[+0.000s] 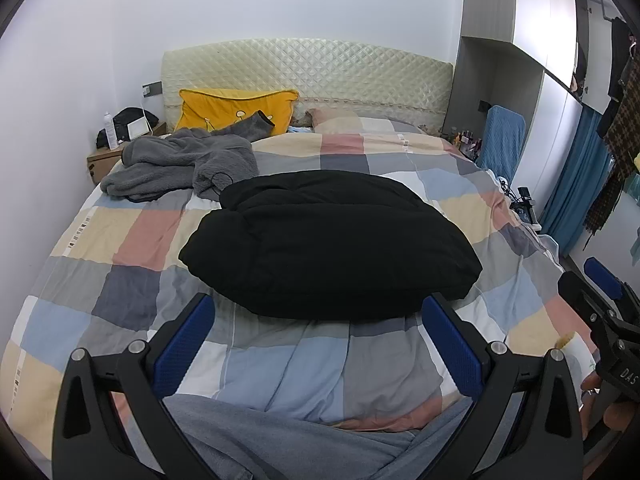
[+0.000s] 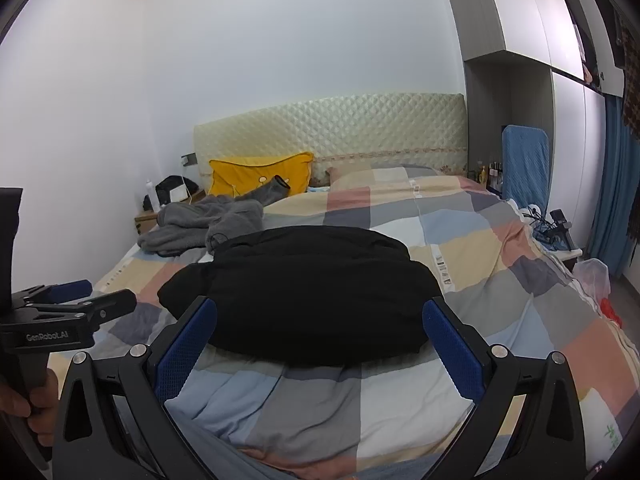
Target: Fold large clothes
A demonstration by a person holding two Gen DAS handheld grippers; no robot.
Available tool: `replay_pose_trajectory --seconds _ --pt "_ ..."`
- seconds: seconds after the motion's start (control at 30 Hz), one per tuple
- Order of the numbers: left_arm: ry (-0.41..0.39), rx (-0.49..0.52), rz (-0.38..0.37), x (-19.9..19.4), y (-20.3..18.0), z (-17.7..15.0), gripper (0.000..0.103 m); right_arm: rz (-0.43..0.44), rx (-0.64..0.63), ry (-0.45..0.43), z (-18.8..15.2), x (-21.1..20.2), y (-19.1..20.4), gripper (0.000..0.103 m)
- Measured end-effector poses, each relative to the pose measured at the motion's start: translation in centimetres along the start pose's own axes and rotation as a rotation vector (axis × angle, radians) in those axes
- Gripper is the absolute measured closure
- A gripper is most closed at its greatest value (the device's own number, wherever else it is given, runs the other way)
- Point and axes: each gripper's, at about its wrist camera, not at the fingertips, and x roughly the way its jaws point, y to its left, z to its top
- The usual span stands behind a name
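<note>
Lying folded into a compact bundle mid-bed on the checked patchwork quilt [image 1: 132, 240], the puffy black coat [image 1: 328, 240] looked finished; the crumpled grey fleece garment [image 1: 180, 164] near the yellow pillow [image 1: 236, 108] remained unfolded, and the left hand-held gripper [image 1: 320, 344] and right hand-held gripper [image 2: 320, 348] both hung spread and empty.

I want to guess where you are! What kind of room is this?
A bedroom, most likely: a big bed with a checked cover and padded headboard, a yellow pillow, and a tall wardrobe beside it.
</note>
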Motion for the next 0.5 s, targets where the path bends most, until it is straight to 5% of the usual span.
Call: replay_pose_trajectory --seconds 0.5 --pt "-0.006 0.013 -0.002 -0.82 -0.70 0.12 0.000 -0.003 0.006 -0.004 -0.02 -0.26 -0.14 0.000"
